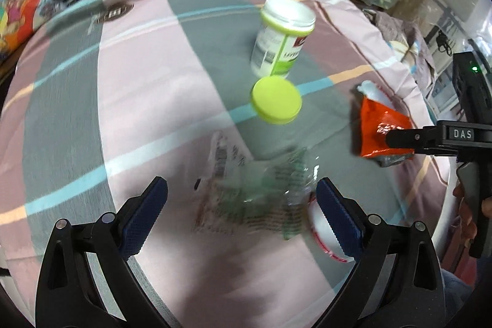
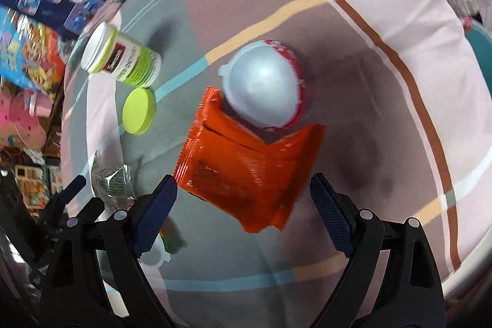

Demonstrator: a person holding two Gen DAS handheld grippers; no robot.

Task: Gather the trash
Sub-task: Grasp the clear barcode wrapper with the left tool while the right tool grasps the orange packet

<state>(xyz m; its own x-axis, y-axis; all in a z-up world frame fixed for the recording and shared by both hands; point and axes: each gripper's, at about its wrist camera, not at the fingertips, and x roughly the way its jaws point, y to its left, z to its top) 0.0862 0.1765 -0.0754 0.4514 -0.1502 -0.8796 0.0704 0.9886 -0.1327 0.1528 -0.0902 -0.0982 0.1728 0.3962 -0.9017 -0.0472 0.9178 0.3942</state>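
The orange wrapper (image 2: 246, 171) lies flat on the cloth-covered table (image 2: 384, 57), directly ahead of the right tool (image 2: 243, 199), whose jaws stand wide apart and hold nothing. Judged from its creased foil surface, the wrapper is light, thin, limp and somewhat slippery; pinch it at a raised edge or corner, not on the flat face. Its far edge touches a pale domed capsule half (image 2: 264, 88) with a red-and-white rim, which looks rigid, smooth and liable to roll.

The clear crinkled plastic wrapper (image 1: 258, 199) lies on the table in front of the left tool (image 1: 243, 217), also open and empty. It appears very light and springy; grip a bunched fold. A white rounded piece (image 1: 323, 226) sits beside the right-hand pad.

Farther off, the green lid (image 1: 276, 100) lies flat just beside the open white bottle (image 1: 281, 36); both appear stiff and light. Grasp the lid across its rim.
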